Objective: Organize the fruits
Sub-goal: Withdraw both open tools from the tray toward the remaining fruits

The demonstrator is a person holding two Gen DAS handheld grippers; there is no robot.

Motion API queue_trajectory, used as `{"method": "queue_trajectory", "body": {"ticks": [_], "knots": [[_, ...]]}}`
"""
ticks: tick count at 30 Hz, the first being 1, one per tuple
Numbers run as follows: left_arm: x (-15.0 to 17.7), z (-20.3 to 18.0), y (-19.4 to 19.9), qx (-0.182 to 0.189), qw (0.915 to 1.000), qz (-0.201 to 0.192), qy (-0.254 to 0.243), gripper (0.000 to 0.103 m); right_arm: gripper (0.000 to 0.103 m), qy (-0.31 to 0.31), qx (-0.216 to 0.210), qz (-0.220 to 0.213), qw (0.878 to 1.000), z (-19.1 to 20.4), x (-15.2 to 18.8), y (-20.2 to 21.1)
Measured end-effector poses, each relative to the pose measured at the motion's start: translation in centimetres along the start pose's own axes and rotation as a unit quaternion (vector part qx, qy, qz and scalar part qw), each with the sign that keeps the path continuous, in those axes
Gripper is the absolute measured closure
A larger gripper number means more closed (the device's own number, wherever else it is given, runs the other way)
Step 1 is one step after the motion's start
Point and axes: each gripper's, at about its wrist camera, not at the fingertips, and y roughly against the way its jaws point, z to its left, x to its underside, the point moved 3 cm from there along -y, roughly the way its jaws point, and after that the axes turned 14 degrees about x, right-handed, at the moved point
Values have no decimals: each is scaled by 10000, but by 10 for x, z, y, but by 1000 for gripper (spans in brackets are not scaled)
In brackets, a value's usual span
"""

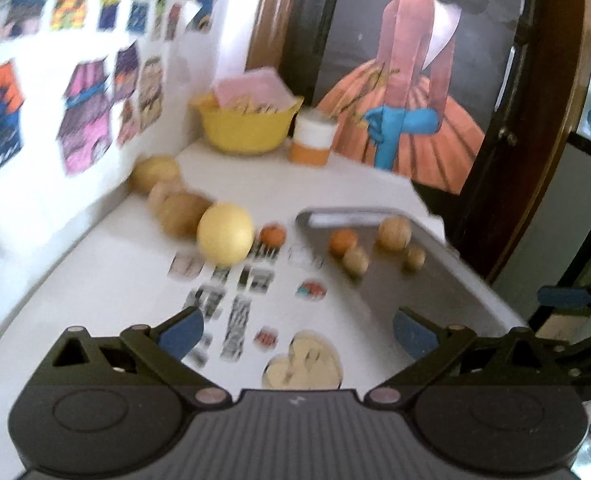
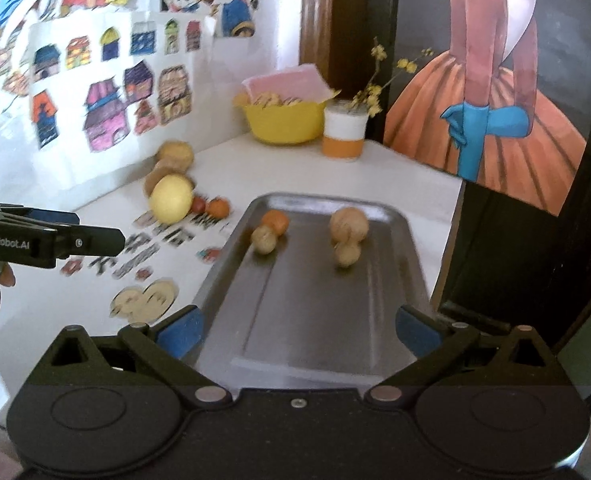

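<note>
A grey metal tray (image 2: 319, 320) (image 1: 435, 292) lies on the white table. In it are a small orange (image 2: 276, 222) (image 1: 342, 242) and three tan round fruits (image 2: 348, 223) (image 1: 394, 233). Left of the tray, on the table, a large yellow fruit (image 1: 225, 233) (image 2: 171, 199) lies in front of brown fruits (image 1: 183, 212) along the wall, with a small orange fruit (image 1: 272, 234) (image 2: 218, 207) beside it. My left gripper (image 1: 297, 338) is open above the stickered table, empty. My right gripper (image 2: 298, 330) is open over the tray's near end, empty. The left gripper's body (image 2: 51, 240) shows at the left of the right wrist view.
A yellow bowl (image 1: 244, 128) (image 2: 283, 122) with pink paper and a white-orange cup (image 1: 311, 142) (image 2: 344, 132) stand at the back. Drawings cover the left wall. A painted picture (image 2: 491, 112) leans right behind the tray. Stickers (image 1: 235, 304) lie on the table.
</note>
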Motion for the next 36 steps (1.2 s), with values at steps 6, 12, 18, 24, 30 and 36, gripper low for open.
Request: {"method": "queue_trajectory", "body": {"ticks": [6,12,18,24,30,36], "knots": [[23,21,26,-190,9996,119,168,0,1,174,-305,357,9987,28,16,16],[34,40,46,-397,9988,155,224,0,1,467,-731,443,9952,65,20,29],[37,56,60,-620,9977,169,218,0,1,619,-1261,662,9879,106,18,23],[31,76,66,-775,9964,89,341,0,1,870,-1449,499,9843,138,1,13],[18,96,55,-891,9944,20,560,1,1,922,-1311,155,9870,141,-27,-8],[-1,102,28,-884,9941,-71,629,1,1,498,-1302,40,9902,123,-54,-34]]}}
